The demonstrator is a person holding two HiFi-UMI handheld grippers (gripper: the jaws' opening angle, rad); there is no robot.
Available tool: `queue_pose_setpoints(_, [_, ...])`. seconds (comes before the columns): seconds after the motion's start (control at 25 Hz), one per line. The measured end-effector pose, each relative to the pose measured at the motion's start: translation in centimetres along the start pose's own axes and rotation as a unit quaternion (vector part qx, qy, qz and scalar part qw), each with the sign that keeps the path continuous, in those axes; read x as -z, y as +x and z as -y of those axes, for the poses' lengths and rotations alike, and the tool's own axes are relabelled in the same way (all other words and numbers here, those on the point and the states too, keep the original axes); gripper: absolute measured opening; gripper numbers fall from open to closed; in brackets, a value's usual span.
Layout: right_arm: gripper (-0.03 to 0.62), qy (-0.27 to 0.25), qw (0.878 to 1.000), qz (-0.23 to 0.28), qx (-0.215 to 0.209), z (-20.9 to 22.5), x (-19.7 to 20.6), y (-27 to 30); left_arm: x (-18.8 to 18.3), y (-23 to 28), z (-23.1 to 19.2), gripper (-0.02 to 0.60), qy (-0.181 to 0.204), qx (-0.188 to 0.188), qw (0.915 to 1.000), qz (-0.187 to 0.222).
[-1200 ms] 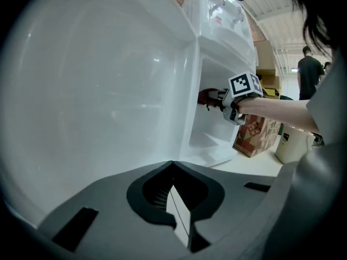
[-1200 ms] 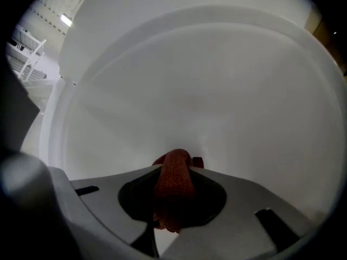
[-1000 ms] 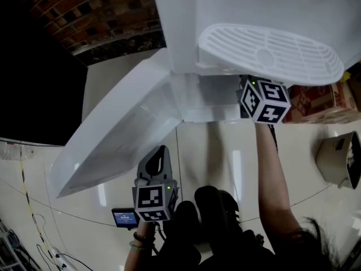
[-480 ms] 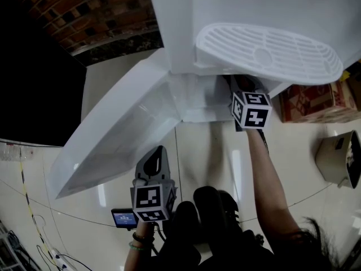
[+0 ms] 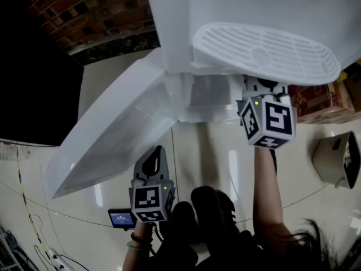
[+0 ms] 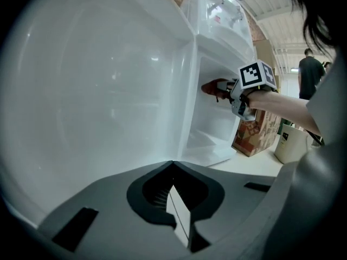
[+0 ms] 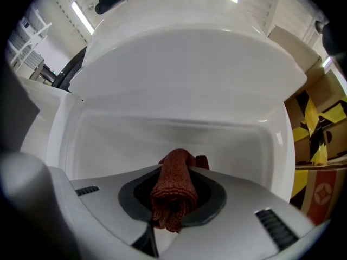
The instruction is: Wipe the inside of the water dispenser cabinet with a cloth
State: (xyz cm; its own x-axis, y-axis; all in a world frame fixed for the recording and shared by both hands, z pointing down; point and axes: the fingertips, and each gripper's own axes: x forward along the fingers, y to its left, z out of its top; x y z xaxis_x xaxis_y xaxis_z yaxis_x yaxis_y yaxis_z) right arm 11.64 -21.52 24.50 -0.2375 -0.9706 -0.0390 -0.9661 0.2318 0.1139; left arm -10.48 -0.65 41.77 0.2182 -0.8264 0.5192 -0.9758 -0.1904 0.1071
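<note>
Right gripper view: rust-red cloth in right gripper, inside cabinet.

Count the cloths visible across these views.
1. A reddish-brown cloth, pinched in the right tongs, reaching into the white cabinet. The left tongs are shut and empty. Others may be hidden.
</note>
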Motion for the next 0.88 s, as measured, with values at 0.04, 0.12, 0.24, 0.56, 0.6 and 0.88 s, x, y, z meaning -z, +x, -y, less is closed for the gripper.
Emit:
queue_pose_setpoints(0.04, [0.072,-0.001,1.000,-0.001,0.003,0.1,-0.1,0.2,0.0,0.0,0.0,0.002,0.000,0.000,1.0000,0.000])
queue_pose_setpoints(0.12, [0.072,-0.001,1.000,-0.012,0.012,0.4,0.6,0.6,-0.1,0.0,0.1,0.002,0.002,0.001,1.0000,0.001])
queue_pose_setpoints(0.24, [0.072,-0.006,0.999,-0.036,0.029,1.0,2.3,1.1,0.0,-0.1,-0.1,0.002,0.001,0.000,1.0000,0.000])
queue_pose_setpoints(0.56, [0.072,-0.004,0.983,-0.179,0.039,1.3,13.6,-0.9,0.1,0.0,-0.1,0.002,-0.001,0.001,1.0000,-0.002])
queue_pose_setpoints(0.6, [0.072,0.002,0.980,-0.196,0.039,1.4,15.1,-1.3,0.2,0.0,-0.1,0.002,-0.001,0.001,1.0000,-0.002])
queue_pose_setpoints(0.88, [0.072,0.018,0.973,-0.226,0.031,1.7,18.1,-2.6,0.2,-0.1,-0.3,0.002,-0.002,-0.003,1.0000,-0.002])
